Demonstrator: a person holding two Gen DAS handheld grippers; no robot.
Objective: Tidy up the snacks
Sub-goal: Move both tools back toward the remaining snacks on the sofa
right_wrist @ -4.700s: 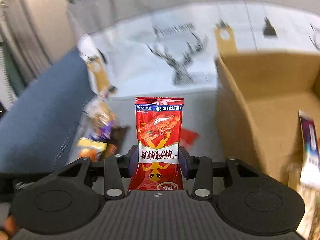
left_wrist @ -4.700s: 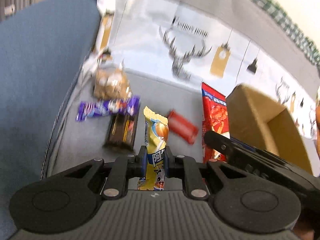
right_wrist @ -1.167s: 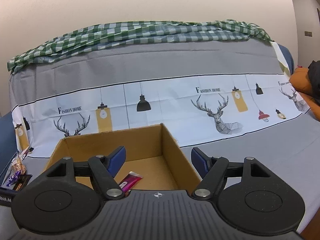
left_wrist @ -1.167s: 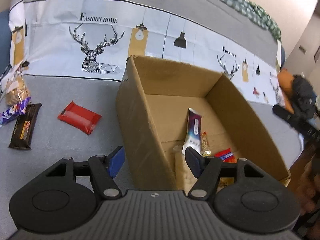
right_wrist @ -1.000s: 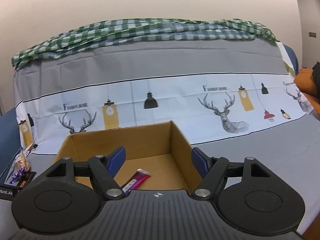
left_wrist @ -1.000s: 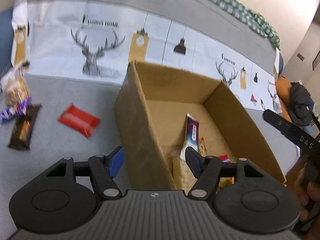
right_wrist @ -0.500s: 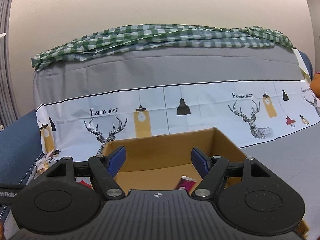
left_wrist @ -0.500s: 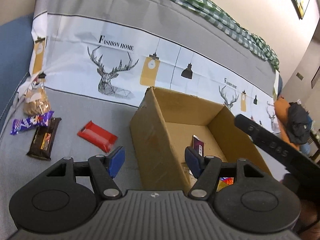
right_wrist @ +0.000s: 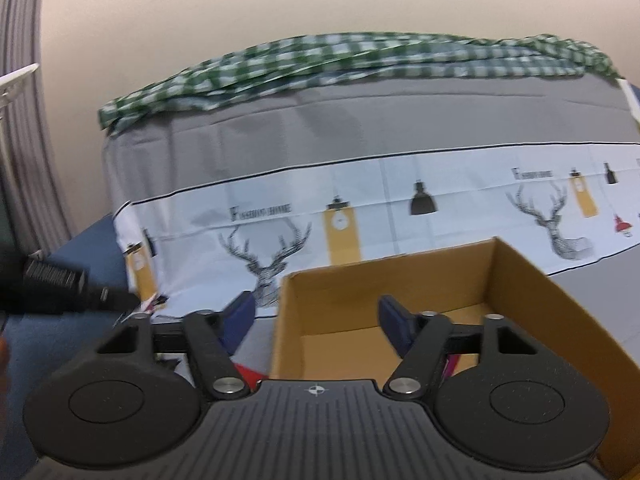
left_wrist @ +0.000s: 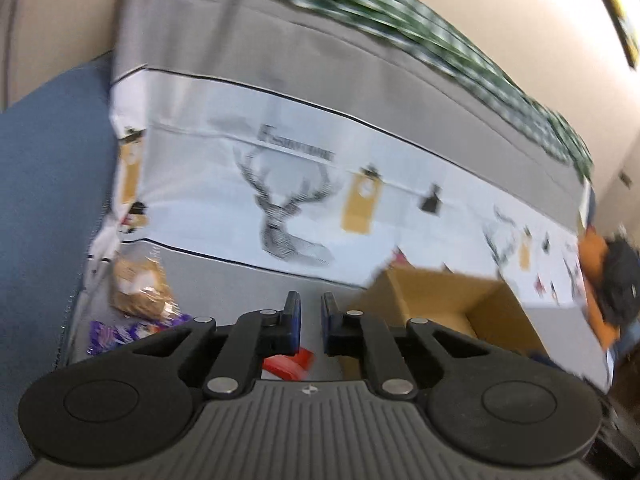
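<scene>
Left wrist view | our left gripper point(left_wrist: 310, 320) has just been closing, nearly shut, empty | right gripper point(right_wrist: 316, 318) half open, empty | risk: closed fingers only push red packet point(left_wrist: 289, 363).

Left tool point(left_wrist: 310, 320) just closing, empty, red pkt point(left_wrist: 289, 364) below, cardboard box point(left_wrist: 452, 300) right, view blurred.

The left gripper point(left_wrist: 311, 322) is pointing forward and downward, its jaws having just been closing to a narrow slit with nothing between them. The right gripper point(right_wrist: 316, 322) is tilting downward too, its jaws standing apart, having just been closing partway, and gripping nothing.
</scene>
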